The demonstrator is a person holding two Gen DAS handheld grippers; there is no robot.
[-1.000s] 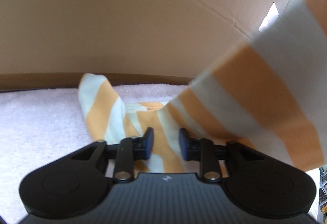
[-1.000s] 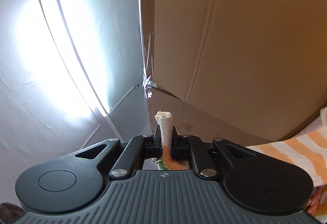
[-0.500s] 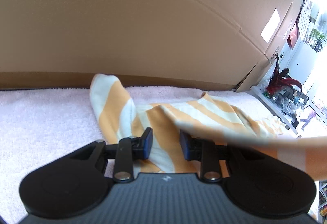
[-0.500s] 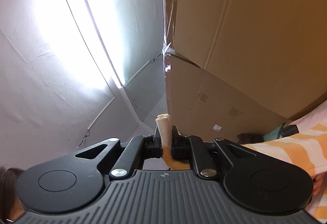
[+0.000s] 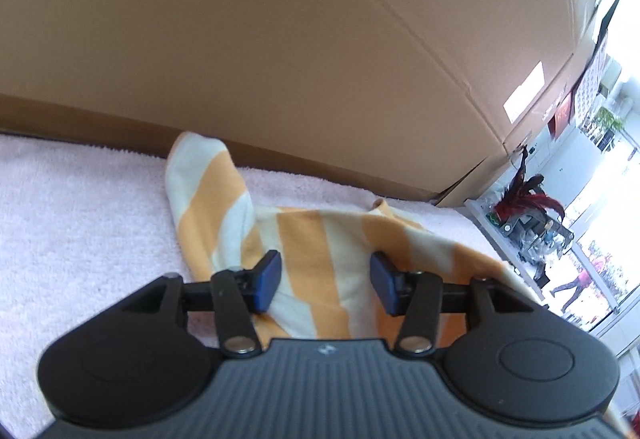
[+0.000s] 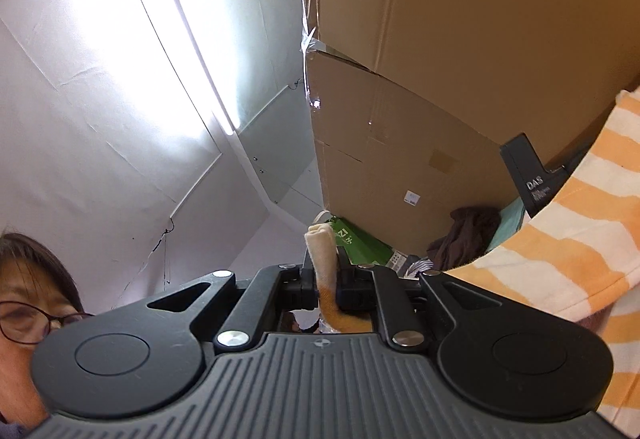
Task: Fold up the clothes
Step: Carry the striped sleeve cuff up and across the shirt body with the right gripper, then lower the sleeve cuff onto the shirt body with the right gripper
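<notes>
A: Nearest us, in the left wrist view, we see the left gripper (image 5: 325,281) with its blue pads (image 5: 267,281) spread apart. Its jaws have just been opening; the striped garment (image 5: 308,251) lies between them, but neither pad presses on it.

B: Agreed, we read nothing held there. The garment, orange and cream, lies on the pale pink towel (image 5: 80,223) that covers the worktop, and one sleeve-like end reaches toward the far edge, close to the cardboard wall (image 5: 280,39).

A: Past the right end of that wall, we make out shelves with a red feathery thing (image 5: 528,199).

B: In the right wrist view, we see the right gripper (image 6: 325,271) clamped narrowly on a bunched cream-and-orange fold of the same garment, which sticks up between the fingers.

A: More of the striped cloth hangs at the right edge of that view, in front of the camera.

B: Farther off, we see the cardboard panels, dark clothing (image 6: 466,235) and a green packet (image 6: 360,243) below them, and a bright strip light (image 6: 176,39) on the white ceiling. Part of a person shows at the lower left.
</notes>
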